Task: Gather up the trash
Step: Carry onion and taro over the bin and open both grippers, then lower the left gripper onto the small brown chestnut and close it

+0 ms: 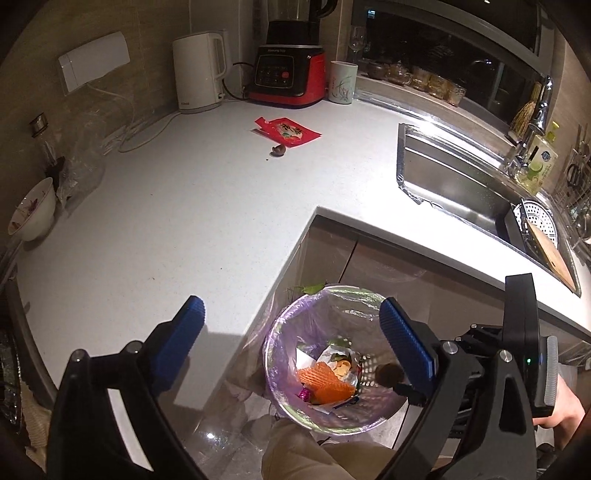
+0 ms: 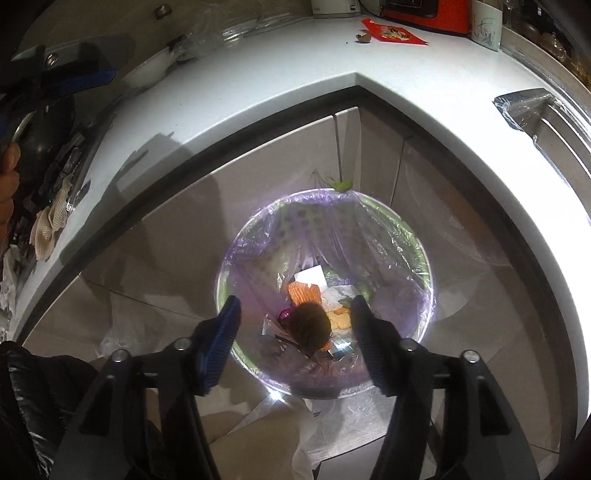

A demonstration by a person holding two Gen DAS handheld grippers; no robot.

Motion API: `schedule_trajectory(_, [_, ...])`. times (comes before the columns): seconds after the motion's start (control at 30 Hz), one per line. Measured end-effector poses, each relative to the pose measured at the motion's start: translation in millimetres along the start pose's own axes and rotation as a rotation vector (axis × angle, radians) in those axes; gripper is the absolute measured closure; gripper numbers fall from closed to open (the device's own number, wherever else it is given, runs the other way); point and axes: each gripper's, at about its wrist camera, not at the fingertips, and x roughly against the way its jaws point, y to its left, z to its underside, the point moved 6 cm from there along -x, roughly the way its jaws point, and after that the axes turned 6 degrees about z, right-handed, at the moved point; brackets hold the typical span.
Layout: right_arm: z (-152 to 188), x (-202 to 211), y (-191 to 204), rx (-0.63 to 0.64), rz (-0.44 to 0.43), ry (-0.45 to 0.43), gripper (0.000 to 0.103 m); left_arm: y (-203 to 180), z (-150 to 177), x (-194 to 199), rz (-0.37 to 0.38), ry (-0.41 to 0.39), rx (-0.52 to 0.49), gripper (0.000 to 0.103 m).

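A round bin lined with a purple bag (image 1: 284,321) (image 2: 417,254) stands on the floor in the counter's inner corner, holding orange foam net, paper and peel. My right gripper (image 2: 295,314) is open directly above it; a brown round piece of trash (image 2: 309,325) is blurred between the fingers, apart from both pads, over the bin. It also shows in the left wrist view (image 1: 388,373). My left gripper (image 1: 291,325) is open and empty above the counter edge. A red packet (image 1: 287,131) (image 2: 393,35) and a brown shell (image 1: 277,150) (image 2: 362,38) lie on the counter.
A white kettle (image 1: 197,70), red blender (image 1: 290,70) and mug (image 1: 342,82) stand at the back wall. A sink (image 1: 461,184) is at right. A bowl (image 1: 31,214) and clear plastic bag (image 1: 83,155) sit at left.
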Motion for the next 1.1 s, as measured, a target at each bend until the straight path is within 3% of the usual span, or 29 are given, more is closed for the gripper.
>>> schedule_trajectory(0.33, [-22,6,-26,-0.074,0.057,-0.012,0.025,6,-36,-40,0.024,0.024,-0.021,0.010])
schedule_trajectory(0.57, [-43,26,-51,-0.192,0.102,-0.067,0.023,14,-93,-84,0.039,0.010,-0.041,0.008])
schedule_trajectory(0.8, [-55,31,-69,-0.313,0.138,-0.064,0.023,33,-153,-146,0.143,0.031,-0.033,0.008])
schedule_trajectory(1.1, [-64,21,-82,-0.432,0.177,-0.009,0.023,42,-176,-228,0.191,0.108,-0.085,0.008])
